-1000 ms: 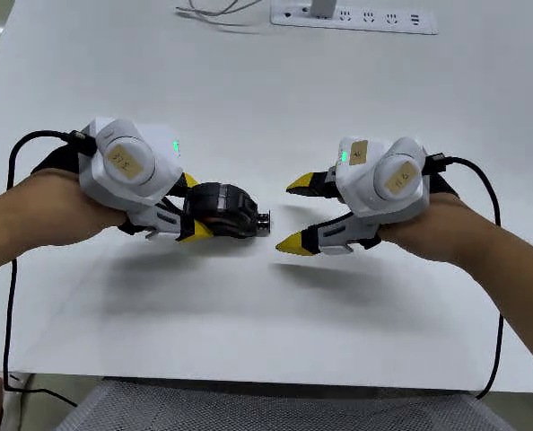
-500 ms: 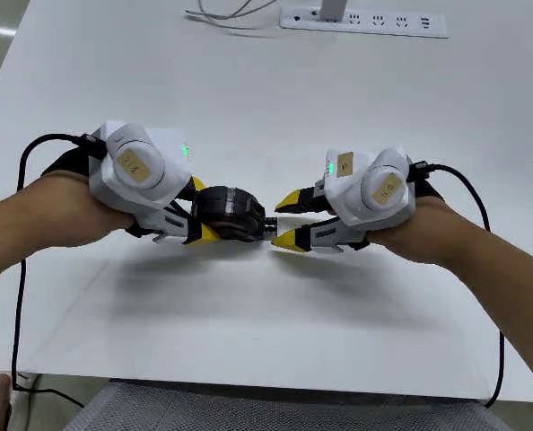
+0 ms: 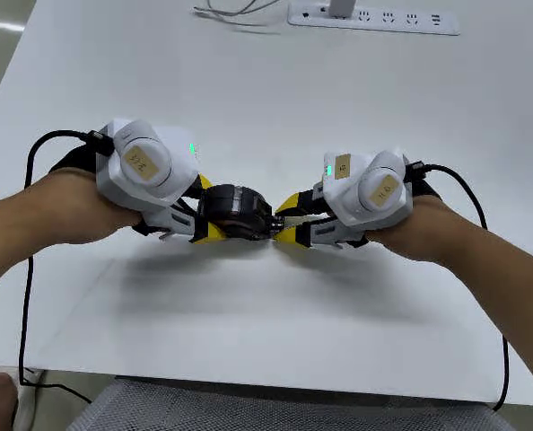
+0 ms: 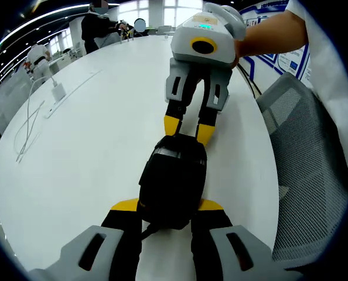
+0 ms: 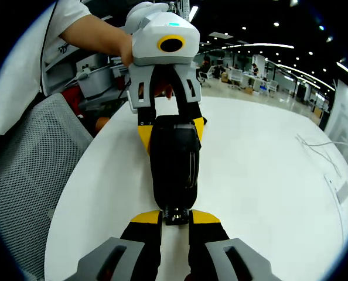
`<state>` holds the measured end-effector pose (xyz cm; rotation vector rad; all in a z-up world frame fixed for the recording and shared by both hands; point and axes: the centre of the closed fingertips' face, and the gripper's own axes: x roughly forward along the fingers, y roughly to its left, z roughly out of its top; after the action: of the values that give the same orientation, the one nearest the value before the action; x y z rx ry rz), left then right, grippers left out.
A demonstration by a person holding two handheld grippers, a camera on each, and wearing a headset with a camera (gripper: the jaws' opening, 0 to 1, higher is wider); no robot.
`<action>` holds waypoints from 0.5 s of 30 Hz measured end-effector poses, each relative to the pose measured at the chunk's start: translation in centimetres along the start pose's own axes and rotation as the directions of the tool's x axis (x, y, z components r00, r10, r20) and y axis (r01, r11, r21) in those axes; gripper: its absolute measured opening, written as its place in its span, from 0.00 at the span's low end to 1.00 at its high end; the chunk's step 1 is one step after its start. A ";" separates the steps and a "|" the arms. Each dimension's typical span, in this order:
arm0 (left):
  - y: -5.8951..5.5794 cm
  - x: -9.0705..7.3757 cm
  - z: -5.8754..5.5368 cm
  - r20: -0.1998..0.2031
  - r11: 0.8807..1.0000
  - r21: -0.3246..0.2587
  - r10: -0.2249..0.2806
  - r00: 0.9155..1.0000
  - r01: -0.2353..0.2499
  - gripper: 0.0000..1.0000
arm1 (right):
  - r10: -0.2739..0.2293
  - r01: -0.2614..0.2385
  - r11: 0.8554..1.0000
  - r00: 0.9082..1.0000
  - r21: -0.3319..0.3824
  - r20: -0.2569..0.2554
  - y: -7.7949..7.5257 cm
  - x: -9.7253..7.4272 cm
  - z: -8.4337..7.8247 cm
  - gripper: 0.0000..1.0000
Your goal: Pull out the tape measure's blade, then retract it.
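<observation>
Left hand-held gripper (image 3: 207, 208) clamps the tape measure (image 3: 235, 212); my right hand-held gripper (image 3: 286, 218) pinches its blade tip (image 5: 176, 215) over the bench (image 3: 249, 108).

Tape measure (image 3: 235, 211): rear end hidden between the left tool's (image 3: 205, 208) jaws. Blade hook (image 5: 176, 215) pinched in the right tool's (image 3: 287, 218) tips, mostly covered; can't tell if any blade is out. Label (image 3: 142, 159) writing too small to read. Power strip (image 3: 374, 16) plug cut by top edge.
</observation>
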<state>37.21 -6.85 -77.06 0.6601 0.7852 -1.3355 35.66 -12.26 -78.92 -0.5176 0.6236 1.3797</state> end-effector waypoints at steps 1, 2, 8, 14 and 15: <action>0.0 0.0 0.0 0.001 1.000 -0.003 -0.001 1.000 0.001 0.27 | -0.002 0.002 1.000 1.000 -0.009 0.002 0.0 0.0 0.0 0.13; 0.0 0.0 0.0 0.002 1.000 -0.003 -0.001 1.000 0.001 0.27 | -0.005 0.005 1.000 1.000 -0.017 0.002 -0.1 0.0 0.0 0.13; 0.0 0.0 0.0 0.001 1.000 0.000 0.000 1.000 0.000 0.27 | 0.004 -0.004 1.000 1.000 0.004 0.012 -0.1 0.3 -0.1 0.12; 0.0 0.0 0.0 0.004 1.000 -0.002 0.001 1.000 -0.001 0.27 | 0.019 -0.019 1.000 1.000 0.002 0.021 -0.3 0.5 -0.2 0.12; 0.0 0.0 0.0 0.004 1.000 -0.003 0.001 1.000 -0.001 0.27 | 0.020 -0.020 1.000 1.000 0.003 0.025 -0.2 0.5 -0.3 0.12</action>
<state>37.19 -6.88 -77.08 0.6557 0.7831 -1.3339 35.89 -12.08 -79.48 -0.4919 0.6126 1.4012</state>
